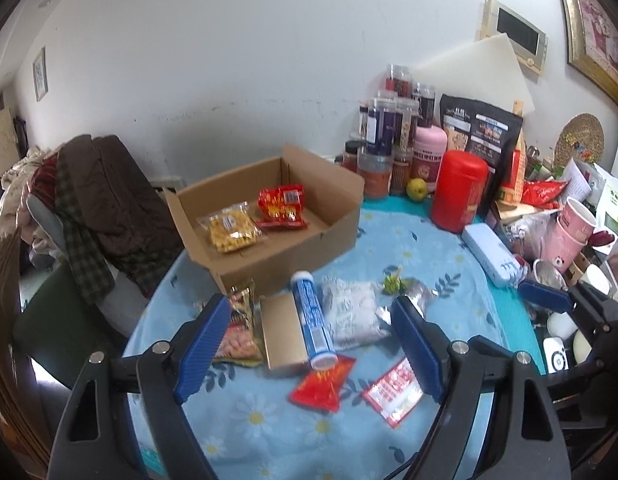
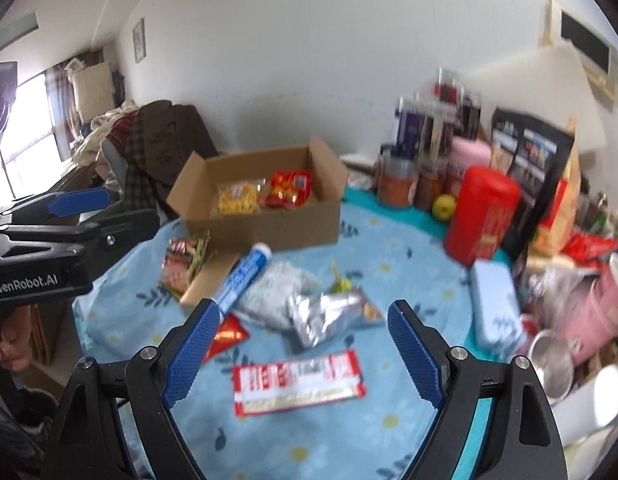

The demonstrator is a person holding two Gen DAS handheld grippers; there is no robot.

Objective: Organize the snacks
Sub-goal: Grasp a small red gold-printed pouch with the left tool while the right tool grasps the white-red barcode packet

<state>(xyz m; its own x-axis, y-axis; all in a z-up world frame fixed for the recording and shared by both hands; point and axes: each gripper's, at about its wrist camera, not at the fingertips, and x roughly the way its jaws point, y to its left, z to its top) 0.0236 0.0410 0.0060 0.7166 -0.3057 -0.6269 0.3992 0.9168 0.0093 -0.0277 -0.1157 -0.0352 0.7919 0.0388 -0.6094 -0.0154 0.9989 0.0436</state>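
Note:
An open cardboard box (image 1: 341,216) (image 2: 269,226) stands on the blue flowered cloth and holds a yellow snack bag (image 1: 231,229) (image 2: 237,198) and a red snack bag (image 1: 281,207) (image 2: 287,189). In front of it lie a blue-and-white tube (image 1: 311,320) (image 2: 243,276), a tan carton (image 1: 283,330), a white pouch (image 1: 351,316), a silver pouch (image 2: 329,316), a small red packet (image 1: 323,386) and a red-and-white packet (image 1: 393,392) (image 2: 299,382). My left gripper (image 1: 311,344) is open and empty above the tube and carton. My right gripper (image 2: 303,344) is open and empty above the red-and-white packet.
Jars (image 1: 383,132), a red canister (image 1: 459,190) (image 2: 483,216), a black bag (image 1: 481,132), a pale blue case (image 1: 491,254) (image 2: 495,304) and pink cups (image 1: 569,232) crowd the back and right. A chair piled with clothes (image 1: 97,200) stands left of the table.

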